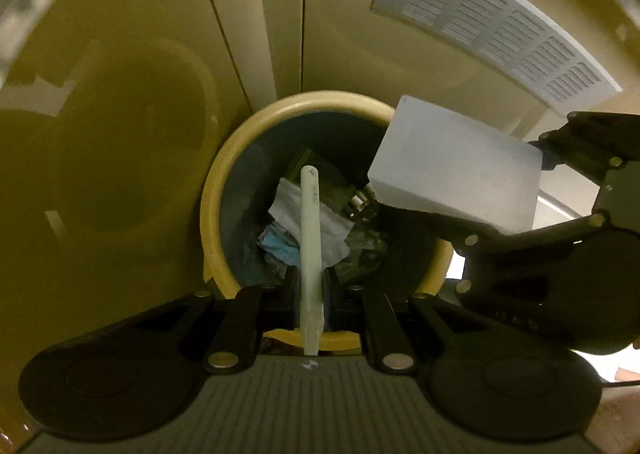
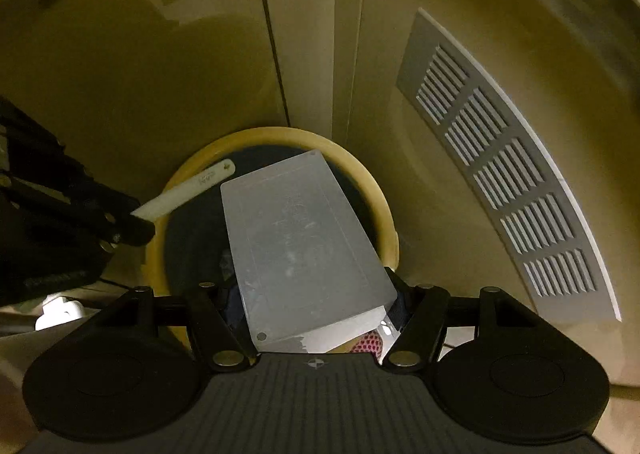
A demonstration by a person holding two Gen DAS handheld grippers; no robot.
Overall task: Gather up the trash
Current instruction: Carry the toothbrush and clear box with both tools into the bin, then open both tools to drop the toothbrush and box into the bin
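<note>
Left gripper: nearly shut, pinching the stick, bin right below | Right gripper: wide, squeezing the box | Risk: your box tips toward the bin's rim, so it could catch there or fall outside.

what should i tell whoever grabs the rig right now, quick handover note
Left gripper: shut on a thin white stick, over the bin.
Right gripper: shut on a flat white box, also over the bin.
Yellow-rimmed trash bin stands against the wall beside a vent grille; crumpled paper already lies inside.
Done: both pieces carried to the bin.
Left: release both.
</note>
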